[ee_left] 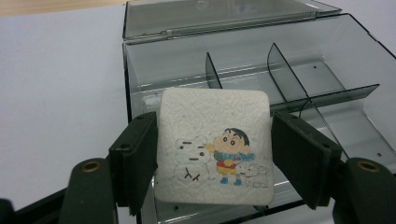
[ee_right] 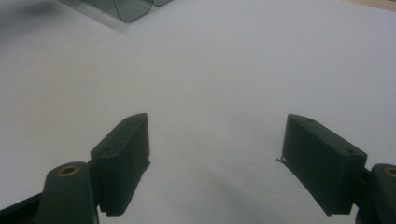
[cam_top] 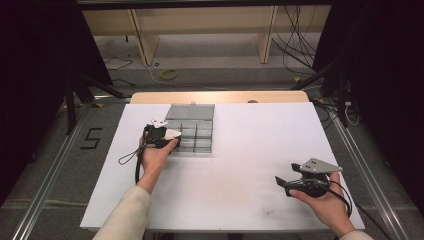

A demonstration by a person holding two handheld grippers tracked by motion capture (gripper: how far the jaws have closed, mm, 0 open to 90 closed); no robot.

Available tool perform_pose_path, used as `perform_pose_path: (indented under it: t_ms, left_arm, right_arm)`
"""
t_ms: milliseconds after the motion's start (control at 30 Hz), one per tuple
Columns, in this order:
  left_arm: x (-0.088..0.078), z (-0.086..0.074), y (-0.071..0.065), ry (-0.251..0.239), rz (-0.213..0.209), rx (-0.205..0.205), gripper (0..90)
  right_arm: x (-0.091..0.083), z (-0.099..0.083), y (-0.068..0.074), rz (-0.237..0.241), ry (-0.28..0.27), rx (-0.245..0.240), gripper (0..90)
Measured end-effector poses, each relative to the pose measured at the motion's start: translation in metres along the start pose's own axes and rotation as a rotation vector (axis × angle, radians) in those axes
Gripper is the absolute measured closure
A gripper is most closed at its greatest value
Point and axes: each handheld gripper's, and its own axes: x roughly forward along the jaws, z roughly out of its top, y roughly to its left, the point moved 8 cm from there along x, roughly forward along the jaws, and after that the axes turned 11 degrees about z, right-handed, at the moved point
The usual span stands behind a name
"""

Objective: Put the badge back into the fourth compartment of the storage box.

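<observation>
One clear grey plastic compartment box [cam_top: 192, 131] sits open on the one white table [cam_top: 260, 150]. One white square coaster [ee_left: 214, 147] with a cartoon print is there, bearing one boy and what look like two pale animal figures. Two handheld grippers: the left gripper [ee_left: 214, 154] and the right gripper [ee_right: 217, 163]. Two hands.

A white textured square card [ee_left: 214, 147] printed with a cartoon boy in red, blue and yellow beside a snowman; smoky grey see-through divided box [ee_left: 299, 60]; white tabletop [cam_top: 260, 150]; black jaws.
</observation>
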Motion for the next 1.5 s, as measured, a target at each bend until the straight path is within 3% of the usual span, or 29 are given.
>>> perform_pose_path:
  t_ms: [1133,1500]
  left_arm:
    - [0.0014,-0.0019,-0.0015,0.014,0.008,0.015,32.6]
    - [-0.0021,-0.0011,-0.0011,0.012,0.024,0.036,32.9]
  right_arm:
    - [-0.0007,0.0,0.0001,0.002,0.001,0.0,23.9]
    - [-0.001,0.0003,0.0,0.002,-0.001,-0.001,23.9]
